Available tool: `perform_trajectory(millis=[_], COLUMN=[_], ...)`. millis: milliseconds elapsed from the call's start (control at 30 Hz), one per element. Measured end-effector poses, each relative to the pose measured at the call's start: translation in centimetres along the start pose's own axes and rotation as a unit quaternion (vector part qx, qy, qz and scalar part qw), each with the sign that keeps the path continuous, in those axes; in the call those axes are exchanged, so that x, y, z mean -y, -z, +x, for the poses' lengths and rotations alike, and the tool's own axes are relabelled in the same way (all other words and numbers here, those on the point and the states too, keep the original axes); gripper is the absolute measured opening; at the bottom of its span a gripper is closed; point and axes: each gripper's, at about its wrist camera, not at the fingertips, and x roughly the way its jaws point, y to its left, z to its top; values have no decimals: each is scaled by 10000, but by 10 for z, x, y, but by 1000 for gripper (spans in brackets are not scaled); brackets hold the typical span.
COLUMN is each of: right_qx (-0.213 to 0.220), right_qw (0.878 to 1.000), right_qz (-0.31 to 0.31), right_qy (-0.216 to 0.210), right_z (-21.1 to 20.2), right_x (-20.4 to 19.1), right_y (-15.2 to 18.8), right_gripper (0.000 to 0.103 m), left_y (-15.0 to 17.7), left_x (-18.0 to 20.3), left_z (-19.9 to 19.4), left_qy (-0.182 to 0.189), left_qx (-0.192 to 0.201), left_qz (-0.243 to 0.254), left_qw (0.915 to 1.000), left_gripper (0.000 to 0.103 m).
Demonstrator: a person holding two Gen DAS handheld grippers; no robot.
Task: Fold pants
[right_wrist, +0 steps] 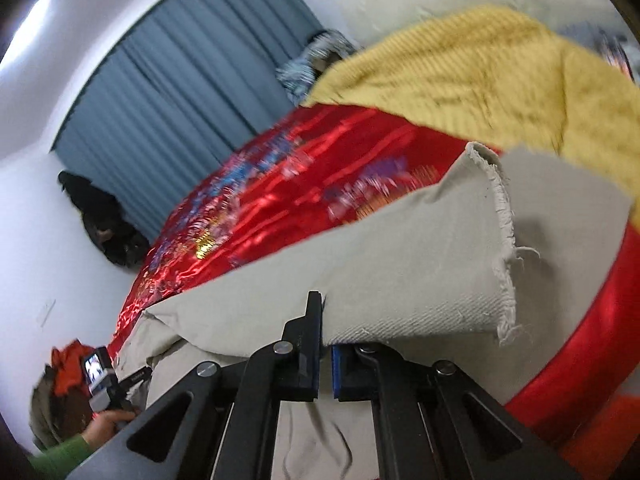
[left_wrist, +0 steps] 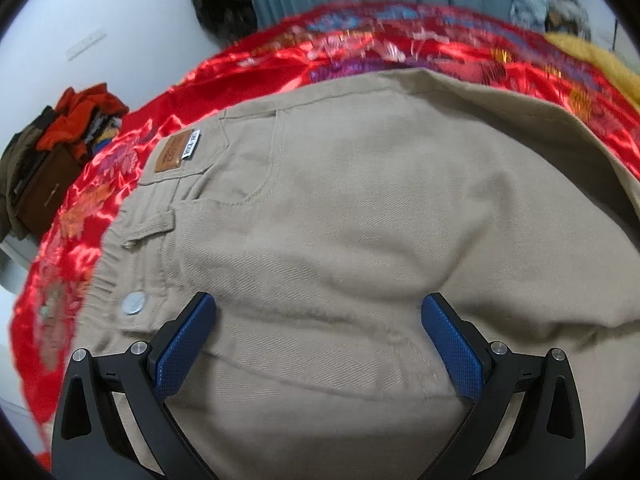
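Beige pants (left_wrist: 340, 208) lie on a red satin bedspread (left_wrist: 80, 216), with the waistband, silver button (left_wrist: 135, 304) and brown leather label (left_wrist: 173, 156) at the left. My left gripper (left_wrist: 319, 320) is open, its blue pads (left_wrist: 184, 344) resting over the fly area near the waistband. In the right wrist view, my right gripper (right_wrist: 325, 332) is shut on the pant leg (right_wrist: 400, 272) near its frayed hem (right_wrist: 504, 240) and holds it lifted above the bed.
A yellow knitted blanket (right_wrist: 480, 80) lies at the far side of the bedspread (right_wrist: 280, 184). A grey-blue curtain (right_wrist: 180, 92) hangs behind. A pile of orange and brown clothes (left_wrist: 68, 128) sits left of the bed. The person's other hand with its gripper (right_wrist: 104, 392) shows at lower left.
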Motion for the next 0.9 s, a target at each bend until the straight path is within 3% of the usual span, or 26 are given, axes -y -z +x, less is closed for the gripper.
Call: perform_trajectory(millis=[67,100,167,267,300,367,533,633,667,700,733,800,900], right_qx=[61,88,147,268,317,416,765,1063,1125,1158,1179,1057,633], right_qw=[9999,9998,9996,9987,9983,9974,9935,9889,9878,9872,9868,9890,9944], right_qz=[-119,-140,-217,-355,-399,-493,-711,-901,-934,-954,-953,-861,-755], right_qy=[-38,-77,-144,-243,-266,-324,-458,-506,-535,-547,-562,-574,-388], right_z=[-1,-2,-6,-10,-12,-19,-45,-70,-78,-83,-91,-94,-71], right_x=[-5,-7,-9,-15,-17,-21,-30,-37,-38,-38,-38,-32,-17], right_y=[-2,-3,-4,-7,-9,-10,-14,-15,-14,-13,-12,-13,-28], right_gripper=[4,4,4,4,4,4,4,4,4,4,4,4,4], left_y=[-1,0,0,-7,-11,-23,-63,-79,-82,-83,-83,-78,-74], left_x=[0,1,4,16,21,35,58,63,61,60,58,48,27], left_z=[-17,-29,-49,-62,-62,-57,-23,0,4,5,6,7,-21], left_qy=[40,294,1259,2671,2931,3265,3506,3755,3800,3819,3802,3757,4108], left_qx=[-41,23,78,-114,-219,-408,-852,-1263,-1308,-1328,-1372,-1443,-1080], left_qz=[-53,-88,-127,-135,-128,-173,-682,-1143,-1229,-1291,-1342,-1499,-1649], left_qw=[10000,9995,9919,9635,9558,9441,9301,9110,9074,9055,9048,9031,8902], left_gripper=[102,102,102,102,102,102,102,100,96,76,41,2,4])
